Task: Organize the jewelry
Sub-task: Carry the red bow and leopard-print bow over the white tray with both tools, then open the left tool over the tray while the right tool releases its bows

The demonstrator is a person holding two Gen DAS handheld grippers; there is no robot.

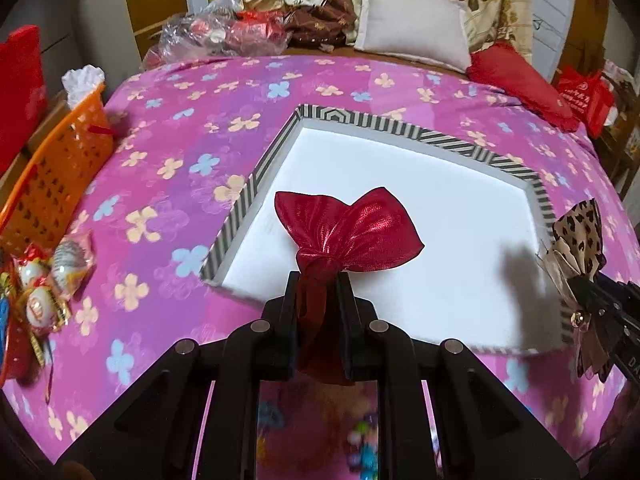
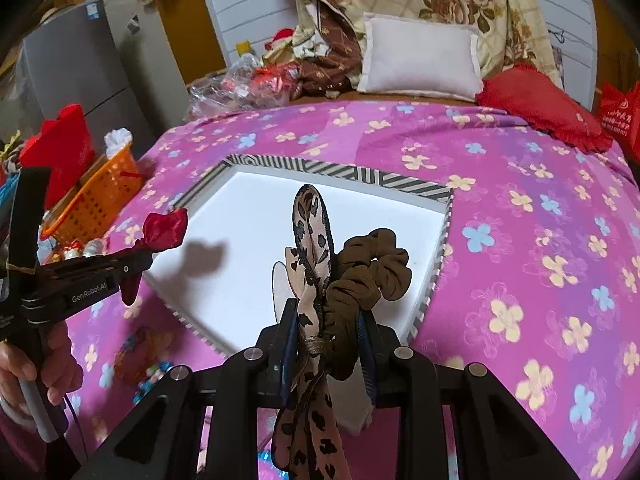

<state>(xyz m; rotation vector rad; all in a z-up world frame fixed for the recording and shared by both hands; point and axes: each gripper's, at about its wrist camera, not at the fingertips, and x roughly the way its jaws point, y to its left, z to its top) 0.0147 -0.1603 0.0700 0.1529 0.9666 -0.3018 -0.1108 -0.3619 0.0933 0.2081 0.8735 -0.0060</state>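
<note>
Step in hand: carrying stage, as judged; both hair pieces are gripped and held over the shallow white tray with the black-and-white striped rim [image 1: 256, 184], neither yet set down.
Left gripper [image 1: 318, 280]: jaws pinched on the knotted middle of the shiny red fabric bow [image 1: 352, 232]; the bow's two lobes fan out ahead of the fingertips.
Right gripper [image 2: 330, 312]: jaws clamped on a bundle, namely the leopard-print ribbon bow [image 2: 310, 232] and the dark brown fabric scrunchie [image 2: 372, 268] beside it; ribbon tails hang below the jaws.
Red bow, position: above the tray's near left part, clear of the white floor, casting a shadow on it in the right wrist view.
Leopard bow and scrunchie, position: above the tray's near right side, likewise aloft.
Tray: lies on the pink flower-print bedspread [image 1: 168, 128]; nothing shows on its floor.
Next move, judged: lower each gripper to the tray floor, spread the jaws, leave the pieces well apart.
Risk: ribbon tails may snag on the fingers at release.
</note>
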